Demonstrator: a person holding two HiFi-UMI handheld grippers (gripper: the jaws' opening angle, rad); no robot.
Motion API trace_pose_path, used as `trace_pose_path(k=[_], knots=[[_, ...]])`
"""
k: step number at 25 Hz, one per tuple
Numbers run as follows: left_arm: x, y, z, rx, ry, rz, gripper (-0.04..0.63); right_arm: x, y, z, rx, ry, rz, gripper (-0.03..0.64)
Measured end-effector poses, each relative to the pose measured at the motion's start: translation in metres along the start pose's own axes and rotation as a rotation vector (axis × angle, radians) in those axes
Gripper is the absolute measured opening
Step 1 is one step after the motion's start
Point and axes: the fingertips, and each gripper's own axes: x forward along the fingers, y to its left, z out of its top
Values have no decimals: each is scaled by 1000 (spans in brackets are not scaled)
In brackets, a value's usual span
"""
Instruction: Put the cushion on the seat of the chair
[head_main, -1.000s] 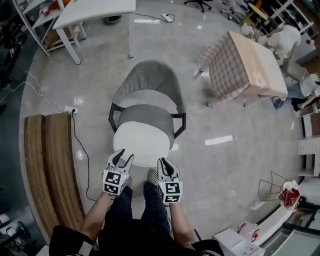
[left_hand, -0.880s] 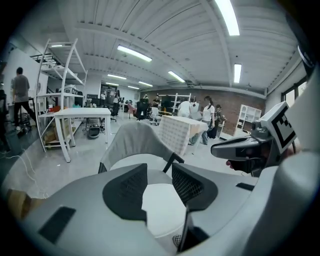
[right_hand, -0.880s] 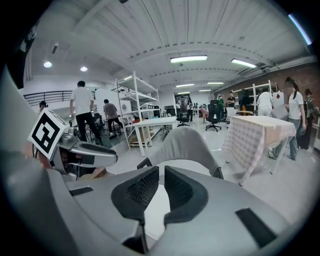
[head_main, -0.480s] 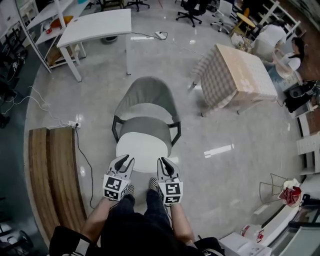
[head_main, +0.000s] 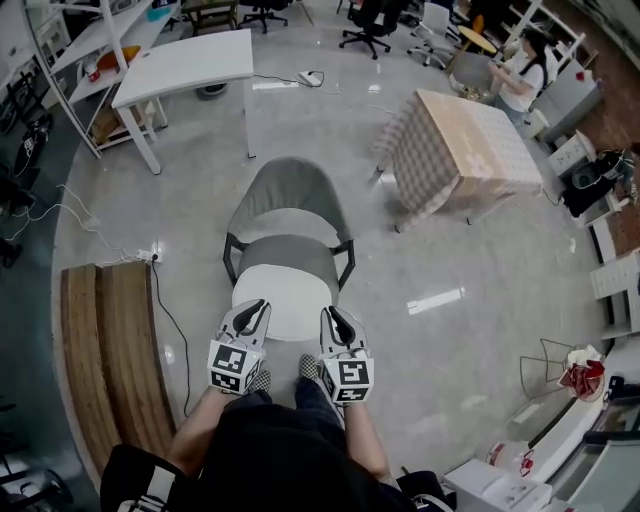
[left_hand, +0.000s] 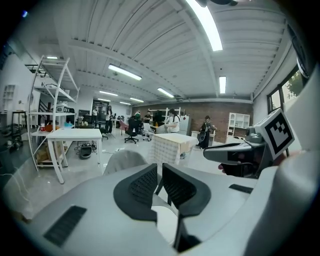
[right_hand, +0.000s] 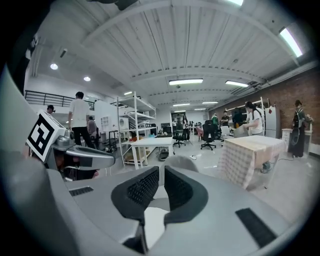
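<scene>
Cushion (head_main: 283, 300): white, lying flat on seat of grey chair (head_main: 290, 195), covering seat forward of backrest.

Left gripper (head_main: 259, 306): jaws together, nothing between them. In head view, tips overlap cushion's near left edge.

Right gripper (head_main: 332, 313): jaws together, empty, tips at cushion's near right edge.

Wooden bench (head_main: 100, 350): left of chair. White table (head_main: 185, 65): beyond chair. Checked-cloth table (head_main: 465, 150): beyond chair, to right.

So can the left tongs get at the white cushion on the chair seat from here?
Probably yes: the left tongs hang just at the near edge of the cushion with nothing between them, though their jaws are shut.
</scene>
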Motion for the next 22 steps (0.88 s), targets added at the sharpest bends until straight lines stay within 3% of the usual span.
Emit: trace_pose_path(k=[22], knots=[[-12, -22, 31, 50, -52, -31, 38, -21, 1, 24, -20, -58, 0, 54]])
